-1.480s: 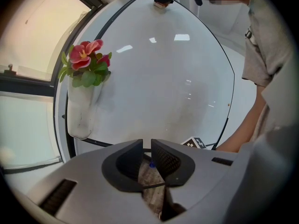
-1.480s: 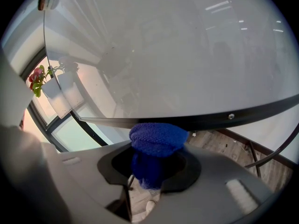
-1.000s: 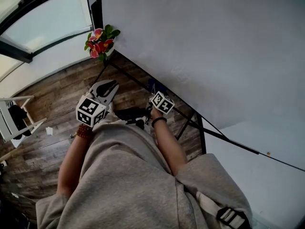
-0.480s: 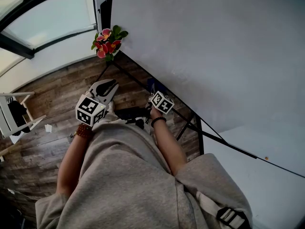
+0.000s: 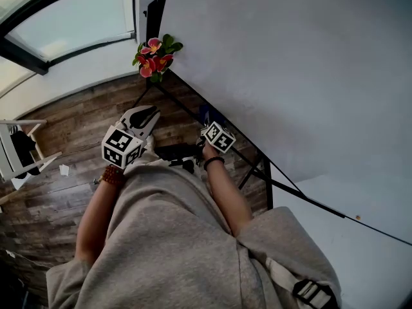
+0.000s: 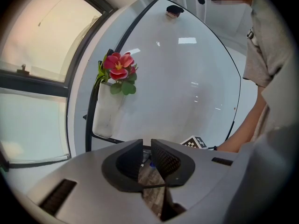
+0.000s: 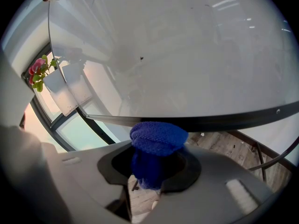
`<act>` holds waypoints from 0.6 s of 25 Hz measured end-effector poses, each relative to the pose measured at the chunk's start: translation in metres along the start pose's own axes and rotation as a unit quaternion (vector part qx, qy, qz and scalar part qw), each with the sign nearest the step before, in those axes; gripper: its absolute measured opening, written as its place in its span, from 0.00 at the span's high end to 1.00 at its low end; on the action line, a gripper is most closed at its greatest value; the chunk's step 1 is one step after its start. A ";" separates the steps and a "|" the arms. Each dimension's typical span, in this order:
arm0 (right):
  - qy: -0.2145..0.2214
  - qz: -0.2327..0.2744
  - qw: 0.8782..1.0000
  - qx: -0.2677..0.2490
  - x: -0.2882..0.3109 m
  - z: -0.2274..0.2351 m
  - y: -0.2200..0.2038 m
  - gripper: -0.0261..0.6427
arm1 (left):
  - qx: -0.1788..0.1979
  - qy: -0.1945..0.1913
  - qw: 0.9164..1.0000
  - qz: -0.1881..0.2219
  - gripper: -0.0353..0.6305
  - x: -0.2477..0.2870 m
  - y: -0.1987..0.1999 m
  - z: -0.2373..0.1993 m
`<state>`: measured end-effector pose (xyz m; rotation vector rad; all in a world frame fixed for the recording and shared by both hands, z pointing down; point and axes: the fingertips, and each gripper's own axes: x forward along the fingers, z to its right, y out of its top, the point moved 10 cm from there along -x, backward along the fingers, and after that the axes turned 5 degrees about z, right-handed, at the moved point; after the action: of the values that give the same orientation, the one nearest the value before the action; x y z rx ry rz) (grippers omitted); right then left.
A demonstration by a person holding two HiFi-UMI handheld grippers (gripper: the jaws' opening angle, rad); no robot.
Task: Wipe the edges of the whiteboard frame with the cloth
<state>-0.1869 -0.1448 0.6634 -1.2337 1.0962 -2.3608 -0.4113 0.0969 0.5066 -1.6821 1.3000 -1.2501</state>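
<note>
The whiteboard (image 5: 290, 63) stands in front of me, its black bottom frame edge (image 5: 193, 111) running diagonally in the head view. My right gripper (image 5: 208, 122) is shut on a blue cloth (image 7: 158, 139), and the top of the cloth sits against the underside of that frame edge (image 7: 224, 120). In the head view a bit of blue cloth (image 5: 207, 114) shows just beyond the marker cube. My left gripper (image 5: 149, 115) hovers to the left of the right one, short of the board. Its jaws (image 6: 145, 158) stand a narrow gap apart with only floor showing between them.
Pink flowers (image 5: 154, 49) in a white holder (image 6: 106, 111) hang at the board's left frame. Black stand legs (image 5: 254, 166) reach down to the wooden floor (image 5: 71, 127). A white rack (image 5: 19, 150) stands at far left, beside a large window (image 5: 71, 24). An eraser (image 6: 174, 10) sits on the board's top.
Both grippers, the right one with the cloth, have shifted a little along the bottom frame edge toward the flower corner. The jaws look unchanged.
</note>
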 end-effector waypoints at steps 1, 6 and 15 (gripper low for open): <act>-0.001 -0.001 1.000 0.000 0.000 -0.001 0.000 0.76 | -0.001 0.001 1.000 0.000 0.85 -0.001 0.000 -0.001; 0.000 -0.002 1.000 -0.002 0.002 -0.005 0.000 0.76 | -0.004 0.005 1.000 0.003 0.85 -0.006 -0.002 -0.005; 0.013 -0.011 1.000 -0.010 0.010 -0.016 0.000 0.76 | -0.013 0.021 1.000 0.011 0.85 -0.012 -0.006 -0.011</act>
<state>-0.2051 -0.1419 0.6639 -1.2312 1.1214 -2.3949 -0.4208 0.1102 0.5119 -1.6639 1.3606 -1.2674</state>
